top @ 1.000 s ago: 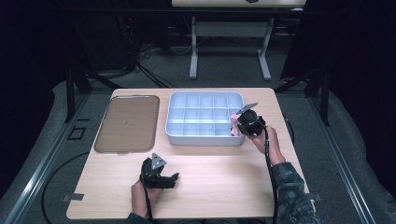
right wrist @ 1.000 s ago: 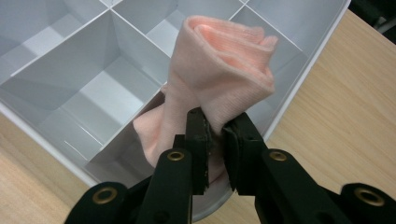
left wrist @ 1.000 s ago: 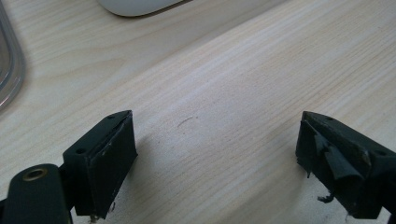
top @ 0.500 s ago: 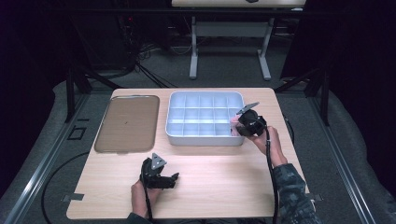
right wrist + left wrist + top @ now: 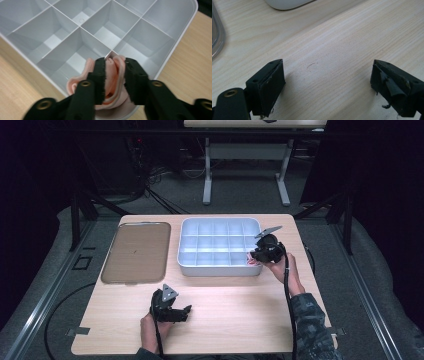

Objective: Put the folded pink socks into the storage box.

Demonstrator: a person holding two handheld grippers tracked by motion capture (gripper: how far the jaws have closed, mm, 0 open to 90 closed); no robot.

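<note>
Right gripper: jaws nearly together, clamped on a pink, soft, folded item with a pale band along one edge; the jaws have just been closing, with the item between them. In the right gripper view the item bulges out on both sides of the jaws and hangs over the near rim of the compartment tray, above a partition between two front cells. In the high view the right gripper sits at the tray's front right corner, with a glimpse of pink at its tip, just over the tray's edge. Compared with the earlier high-view frames, this gripper stands in much the same spot at that corner; no clear shift can be made out.

Left gripper: jaws wide apart, nothing between them, bare wood beneath. In the high view the left gripper rests low on the front left part of the table, well apart from the tray, unchanged in place from the earlier frames.

Compartment tray: white, divided into a grid of cells, standing at the rear centre-right of the table; cells seen in the right gripper view are bare.

Flat lid: brownish, translucent, rounded corners, lying just to the left of the tray, not touching it; same position as earlier.
</note>
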